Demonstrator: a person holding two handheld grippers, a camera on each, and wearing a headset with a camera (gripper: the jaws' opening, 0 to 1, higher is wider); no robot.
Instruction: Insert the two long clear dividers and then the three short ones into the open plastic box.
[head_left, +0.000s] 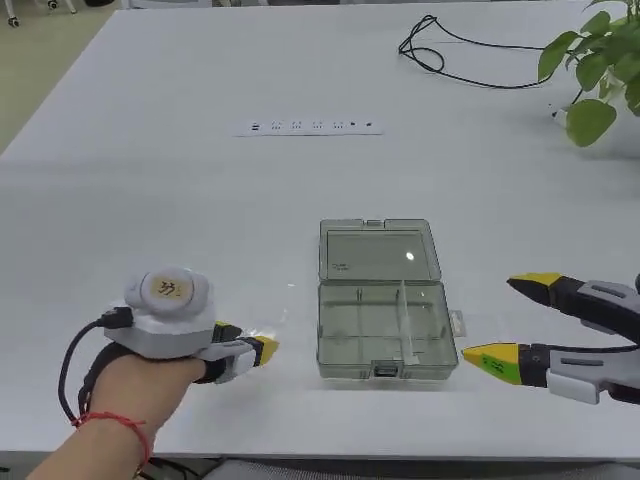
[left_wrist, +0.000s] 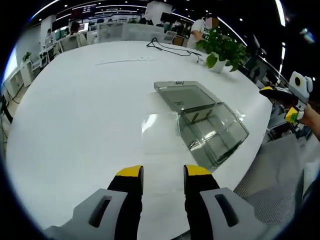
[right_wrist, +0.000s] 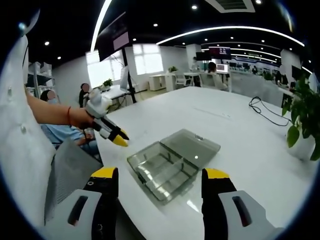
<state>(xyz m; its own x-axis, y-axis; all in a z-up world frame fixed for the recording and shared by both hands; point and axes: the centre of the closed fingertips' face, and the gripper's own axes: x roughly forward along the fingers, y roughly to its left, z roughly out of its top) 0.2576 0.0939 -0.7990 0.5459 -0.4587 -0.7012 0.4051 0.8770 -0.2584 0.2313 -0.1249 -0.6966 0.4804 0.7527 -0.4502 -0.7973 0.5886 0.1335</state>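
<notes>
The open, smoky-clear plastic box sits mid-table with its lid laid flat behind it. Upright clear dividers stand inside it, one long one running front to back. My left gripper rests low on the table to the box's left. In the left gripper view its jaws stand narrow, with a clear divider spanning the gap between them and reaching toward the box. My right gripper hovers just right of the box, wide open and empty, facing the box.
A white power strip lies farther back on the white table. A black cable and a green plant are at the far right. The table's near edge runs just below both grippers. Office desks and people are in the background.
</notes>
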